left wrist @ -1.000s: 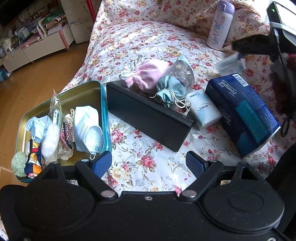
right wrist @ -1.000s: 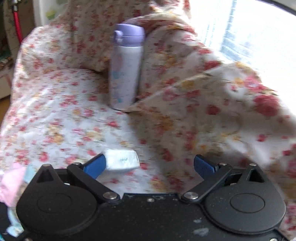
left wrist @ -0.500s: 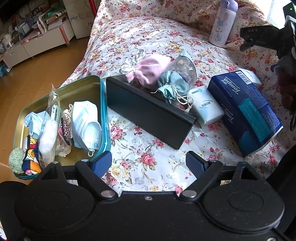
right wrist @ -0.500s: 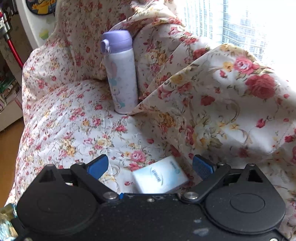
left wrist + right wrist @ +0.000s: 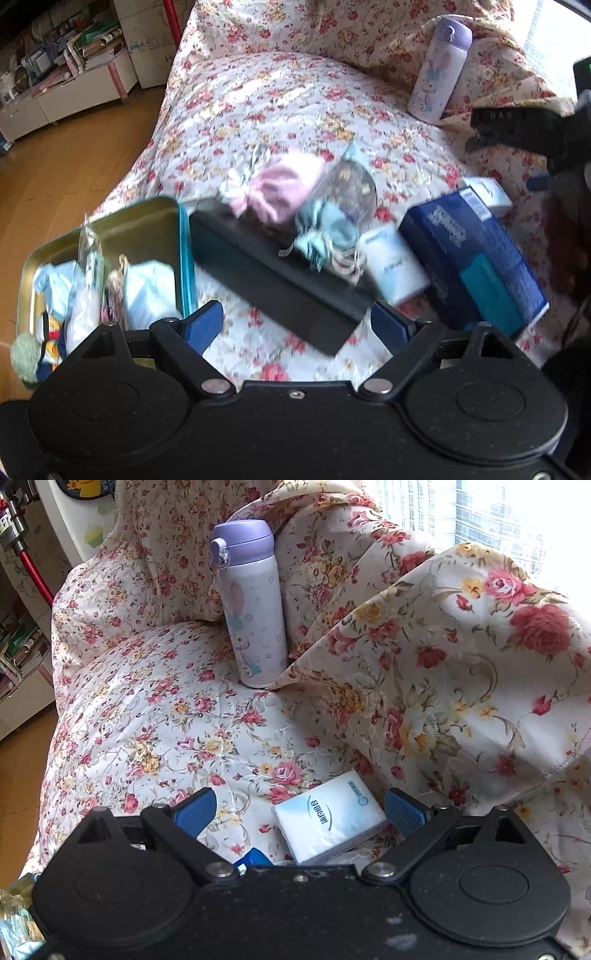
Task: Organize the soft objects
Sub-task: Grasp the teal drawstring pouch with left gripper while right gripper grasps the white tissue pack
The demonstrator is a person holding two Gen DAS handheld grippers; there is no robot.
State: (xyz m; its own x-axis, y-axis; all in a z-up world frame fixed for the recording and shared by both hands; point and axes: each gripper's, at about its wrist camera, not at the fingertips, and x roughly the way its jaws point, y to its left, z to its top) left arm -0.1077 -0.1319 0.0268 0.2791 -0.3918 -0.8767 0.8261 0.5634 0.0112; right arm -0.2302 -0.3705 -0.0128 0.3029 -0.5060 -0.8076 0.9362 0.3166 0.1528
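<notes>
From the left wrist camera I am looking down past my left gripper point(image 5: 295, 326), whose jaws are standing wide apart with nothing between them, hovering over a floral bedspread point(image 5: 280, 107). At the left a tin point(image 5: 147, 221) is already holding several soft things: a pale mask, a bagged item, a bright cloth and a green puff at its near corner. Beside it a black box point(image 5: 280, 291) is lying with a pink pouch point(image 5: 288, 188) and a teal pouch point(image 5: 325, 232) resting on its far edge. A white tissue pack point(image 5: 391, 269) is sitting just right of the box, touching a blue tissue box point(image 5: 476, 258), and a second white pack point(image 5: 487, 192) is lying beyond that. From the right wrist camera my right gripper point(image 5: 299, 812) is also open, its jaws straddling that second pack point(image 5: 328, 816) without pressing it; a purple flask point(image 5: 251, 602) is standing upright behind. I am judging the job partly done: the tin is filling, while the pouches and tissue packs are still waiting to be sorted.
</notes>
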